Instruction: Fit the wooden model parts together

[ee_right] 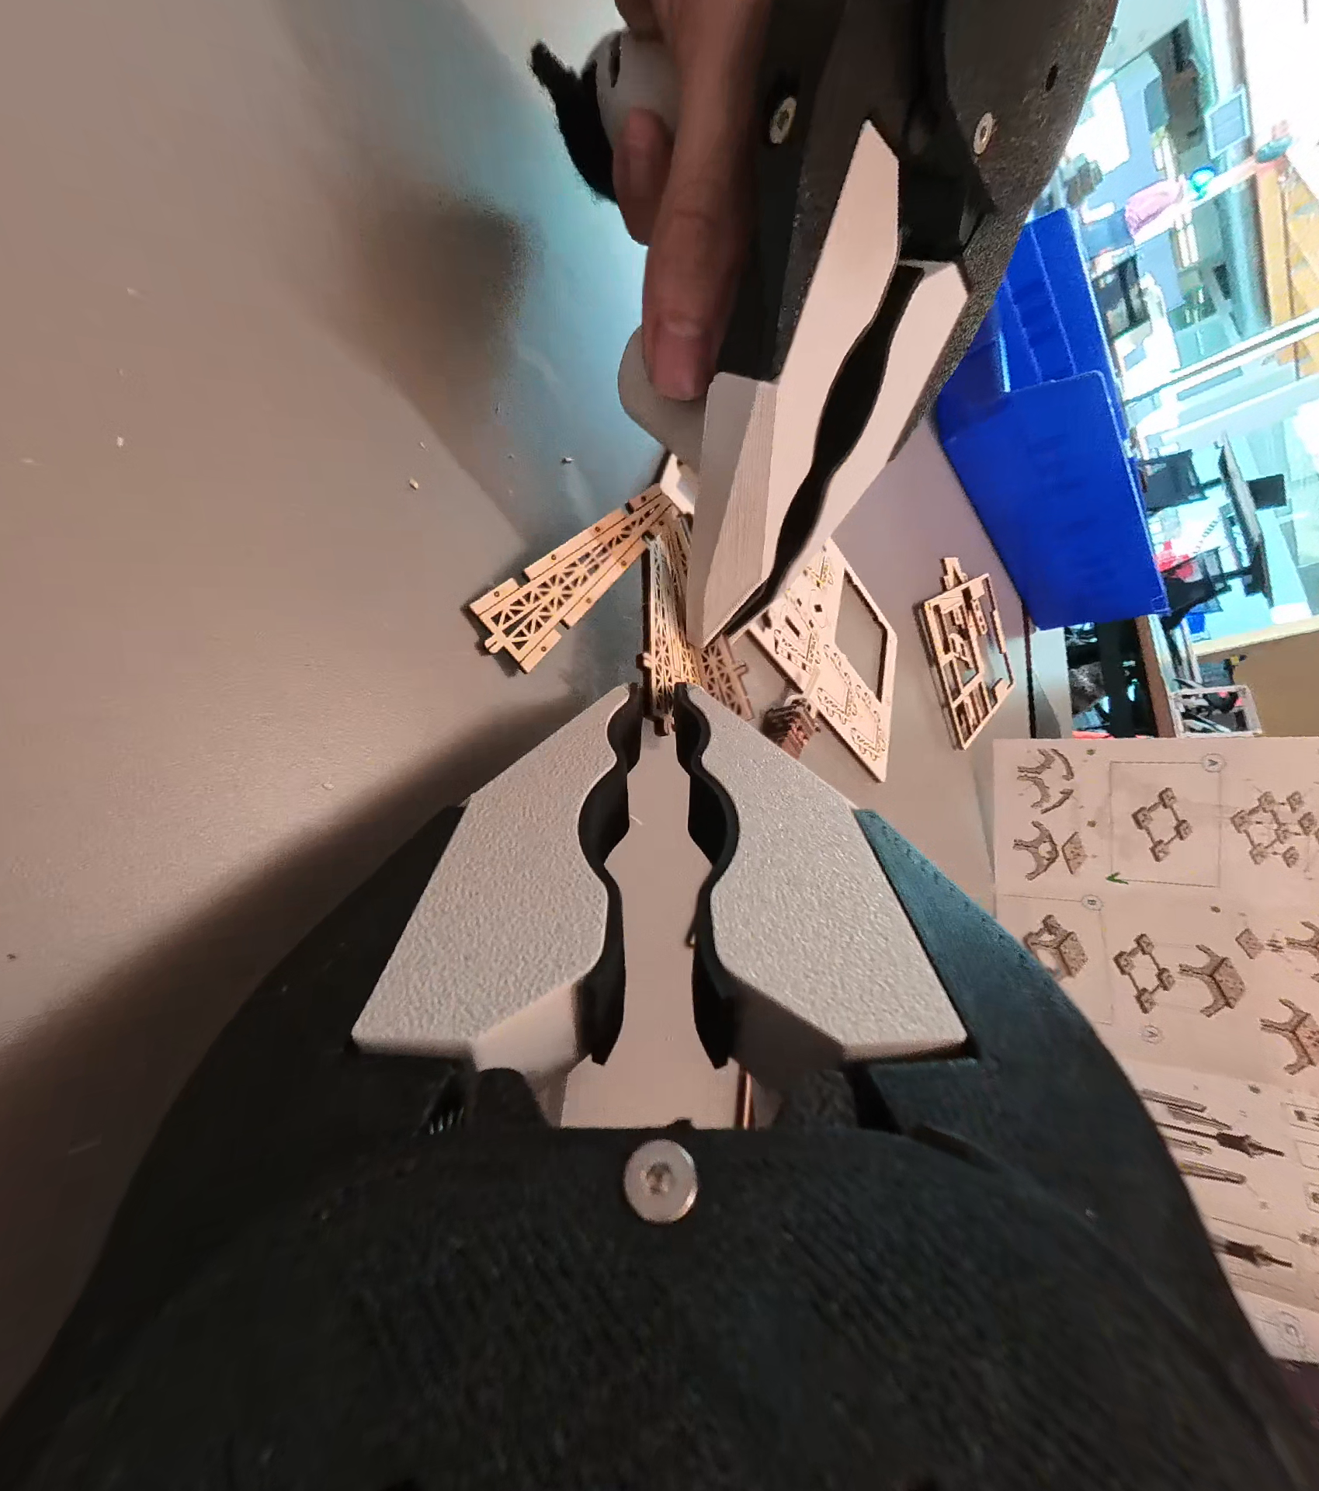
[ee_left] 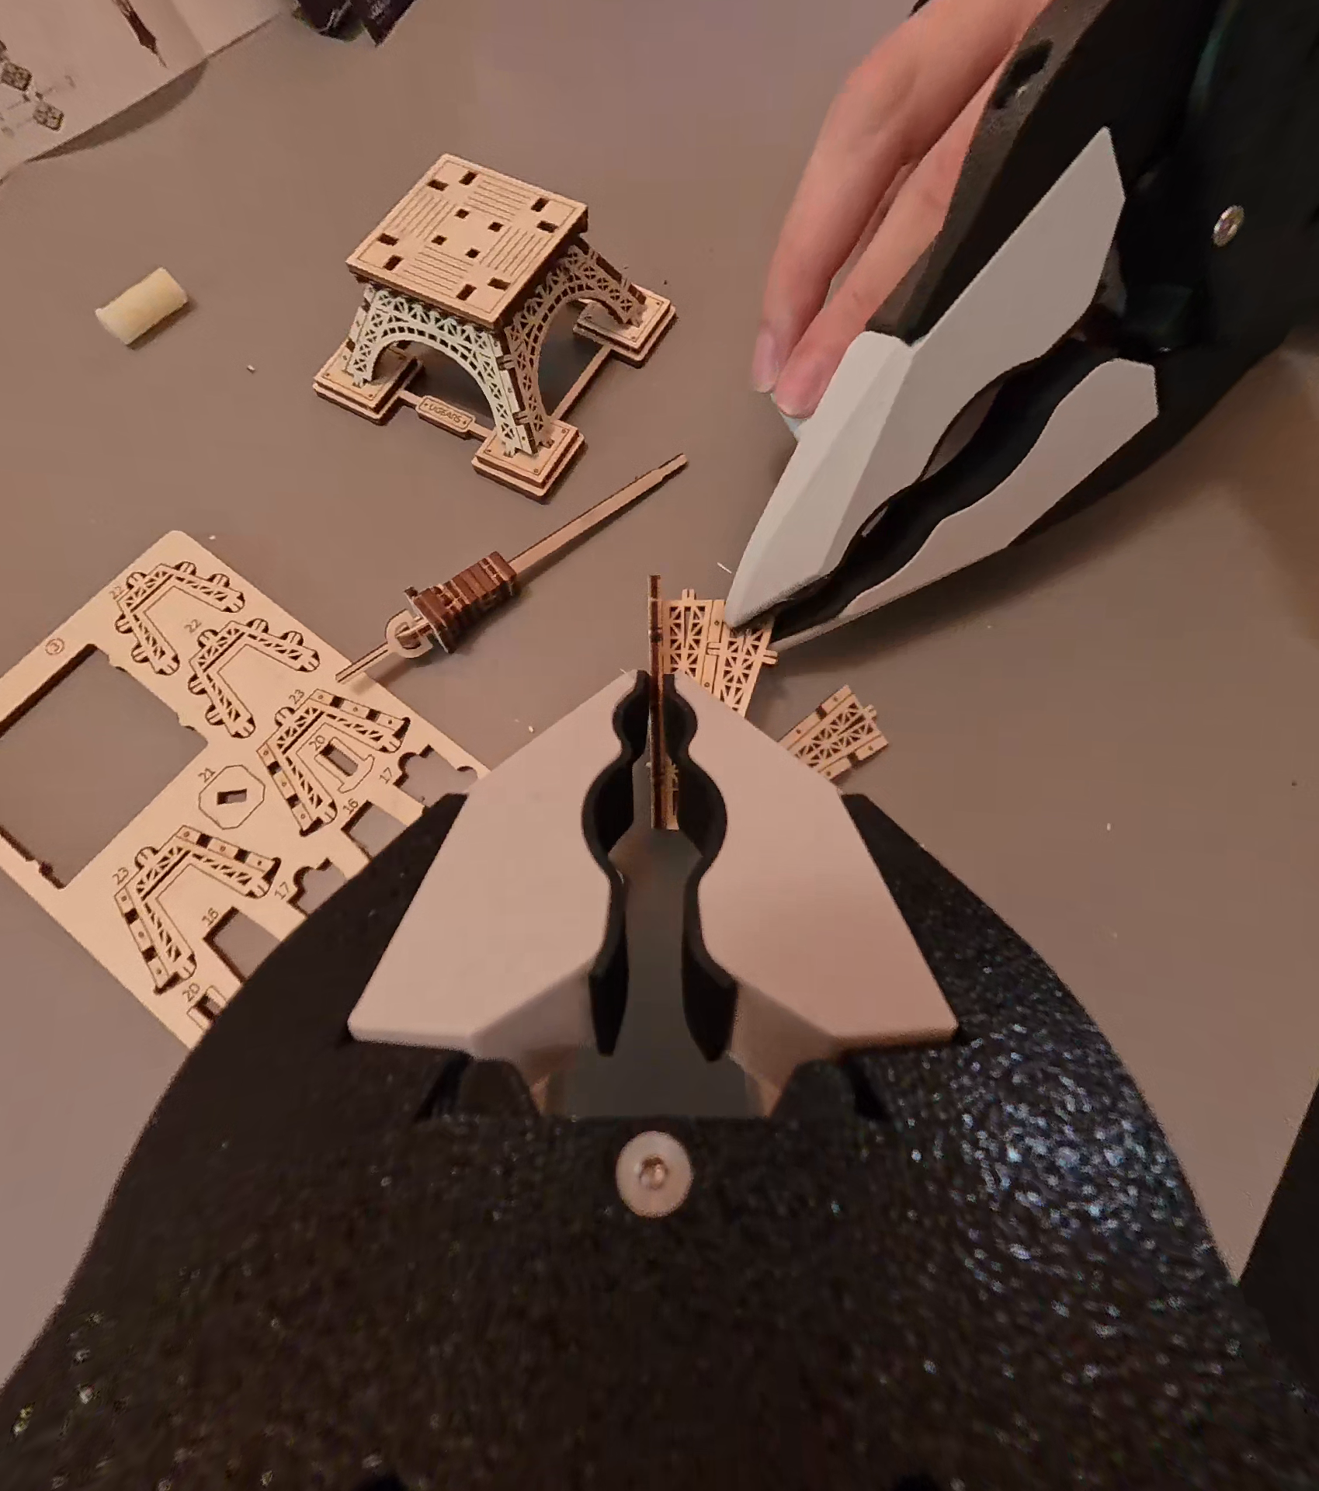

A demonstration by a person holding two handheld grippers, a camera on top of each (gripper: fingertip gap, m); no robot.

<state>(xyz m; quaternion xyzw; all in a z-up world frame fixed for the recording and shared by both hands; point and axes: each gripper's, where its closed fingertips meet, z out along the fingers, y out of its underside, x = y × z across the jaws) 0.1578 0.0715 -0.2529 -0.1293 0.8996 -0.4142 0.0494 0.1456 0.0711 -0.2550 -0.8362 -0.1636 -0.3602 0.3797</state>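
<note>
Item 1, nearest: my left claw (ee_left: 660, 686), clenched on a thin lattice panel (ee_left: 657, 645) held edge-on and upright just above the table (ee_left: 1043, 766).

Item 2: my right claw (ee_right: 660, 698), clenched on a second lattice panel (ee_right: 662, 645), which meets the first at an angle; both pieces sit between the two claw tips. In the left wrist view the right claw (ee_left: 753, 621) pinches that flat panel (ee_left: 712, 645) low over the table.

Item 3: a loose lattice panel (ee_left: 837, 730) lying just beside the joint.

Item 4: a part-punched parts sheet (ee_left: 75, 774) and the spire piece (ee_left: 470, 593), lying near each other.

Item 5, farther: the finished tower base (ee_left: 478, 323), a small pale block (ee_left: 144, 306), and the instruction sheet (ee_right: 1204, 968).

Handling, my judgement: laser-cut ply, very light, stiff along its face but brittle at the lattice and tabs. I grip the solid borders and press straight into the slot, no twisting.

Views: only the left shows the tower base and block; only the right shows a blue bin (ee_right: 1059, 484) and a second sheet (ee_right: 962, 653).
</note>
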